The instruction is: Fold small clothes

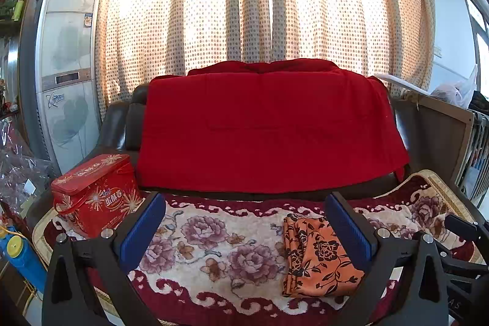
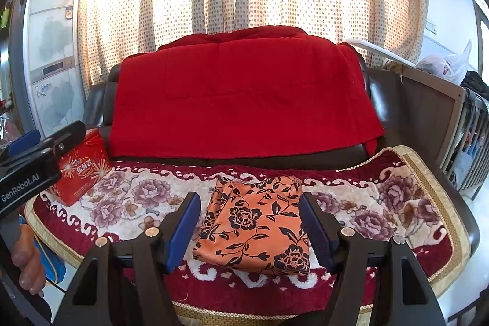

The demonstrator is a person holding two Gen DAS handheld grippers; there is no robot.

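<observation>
Orange floral cloth [image 2: 255, 223] lies folded flat on floral seat mat [image 2: 394, 203], w/ red tin [image 2: 81, 173] at mat's left end. Right gripper [image 2: 249, 229] fingers spread wide, holding nothing, cloth between them. Left gripper [image 1: 244, 231] fingers likewise spread, empty, cloth near its right finger.

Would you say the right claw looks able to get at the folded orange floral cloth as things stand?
Probably yes. The right claw is open and faces the orange floral cloth, which lies flat on the floral mat with nothing on top of it. The red tin sits well off to the left.
</observation>
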